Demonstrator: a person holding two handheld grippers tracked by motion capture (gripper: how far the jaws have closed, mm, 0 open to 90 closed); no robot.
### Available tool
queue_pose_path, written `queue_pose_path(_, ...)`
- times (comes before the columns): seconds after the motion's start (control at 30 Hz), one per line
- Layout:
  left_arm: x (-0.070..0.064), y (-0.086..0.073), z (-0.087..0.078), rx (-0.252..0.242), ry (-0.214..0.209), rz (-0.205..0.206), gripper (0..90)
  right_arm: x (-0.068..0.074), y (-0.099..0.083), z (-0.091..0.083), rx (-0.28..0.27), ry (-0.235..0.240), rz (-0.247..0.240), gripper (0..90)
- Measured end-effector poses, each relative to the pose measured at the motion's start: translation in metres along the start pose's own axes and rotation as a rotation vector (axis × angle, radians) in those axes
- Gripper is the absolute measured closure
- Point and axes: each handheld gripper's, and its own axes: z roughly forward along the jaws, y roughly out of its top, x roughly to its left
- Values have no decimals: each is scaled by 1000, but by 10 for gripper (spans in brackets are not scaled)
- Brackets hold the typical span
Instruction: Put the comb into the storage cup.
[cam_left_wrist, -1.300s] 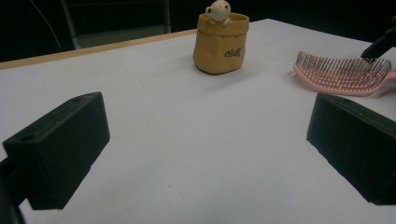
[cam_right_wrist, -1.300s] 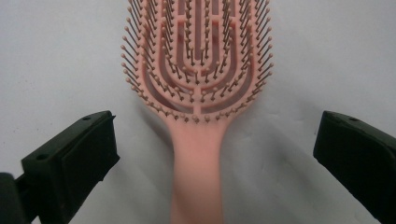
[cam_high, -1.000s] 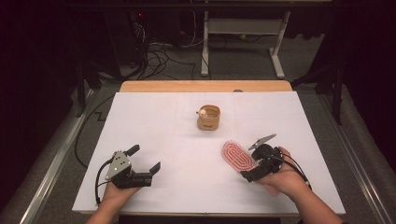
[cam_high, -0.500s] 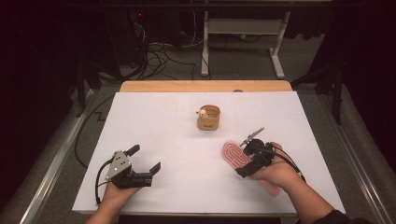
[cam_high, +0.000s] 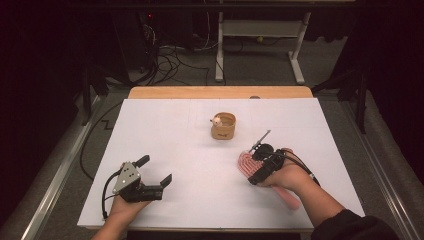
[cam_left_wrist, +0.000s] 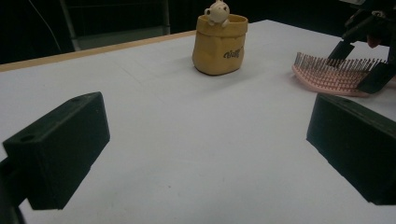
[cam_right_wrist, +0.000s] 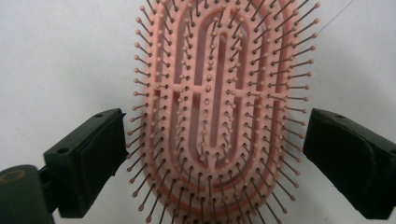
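Right gripper view: the pink hairbrush (cam_right_wrist: 217, 107) is seen bristles up on the white surface (cam_right_wrist: 60, 56), its head lying between the two spread jaws of the right gripper (cam_right_wrist: 215, 154); whether the jaws touch it cannot be told. High view: the brush is placed right of centre, its handle hidden under the hand. The left gripper (cam_high: 155, 172) is held wide apart near the front left, gripping nothing. A tan pot (cam_high: 223, 126) is noted mid-surface, well apart.

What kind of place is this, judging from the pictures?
Probably a lab or recording workspace, not a home: a white-covered table in a dark room, tangled cables on the floor behind it, and a metal stand farther back.
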Motion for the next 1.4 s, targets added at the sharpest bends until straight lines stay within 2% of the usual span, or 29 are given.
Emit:
queue_pose_path(0.03,0,0,0,0,1,1,0,1,2,1,21,-1,18,75)
queue_pose_path(0.07,0,0,0,-1,1,1,0,-1,4,2,25,-4,2,75)
queue_pose_path(0.1,0,0,0,-1,1,1,0,0,5,2,38,-4,17,78)
queue_pose_path(0.13,0,0,0,-1,1,1,0,-1,6,3,36,-7,1,82)
queue_pose_path(0.17,0,0,0,-1,0,1,0,1,7,3,55,-6,43,84)
queue_pose_path(0.2,0,0,0,-1,0,1,0,-1,8,5,50,-5,9,85)
queue_pose_path(0.33,0,0,0,2,1,4,0,1,13,7,68,-5,18,102)
queue_pose_path(0.53,-1,0,0,3,1,8,0,0,18,8,85,-11,0,129)
queue_pose_path(0.6,-1,0,0,3,1,9,0,0,19,8,94,-10,12,132)
queue_pose_path(0.63,-1,0,0,3,1,10,0,-1,21,8,98,-10,-9,137)
queue_pose_path(0.83,-1,0,0,4,0,10,0,1,24,9,121,-16,-1,140)
queue_pose_path(0.87,-1,0,0,4,1,10,0,0,24,9,123,-18,-16,141)
queue_pose_path(0.97,-1,0,0,3,2,10,0,2,26,9,141,-17,10,145)
queue_pose_path(1.03,-1,0,0,3,2,10,0,0,27,10,144,-17,-13,147)
queue_pose_path(1.17,-1,0,0,4,2,10,0,2,31,11,169,-23,-11,148)
queue_pose_path(1.2,-1,0,0,4,2,10,0,3,31,10,179,-22,11,148)
queue_pose_path(1.23,-1,0,0,4,2,9,0,3,31,10,179,-22,11,148)
queue_pose_path(1.27,-1,0,0,4,2,9,0,1,32,11,175,-22,-23,144)
queue_pose_path(1.4,-1,0,0,7,0,12,0,1,33,12,183,-22,-16,142)
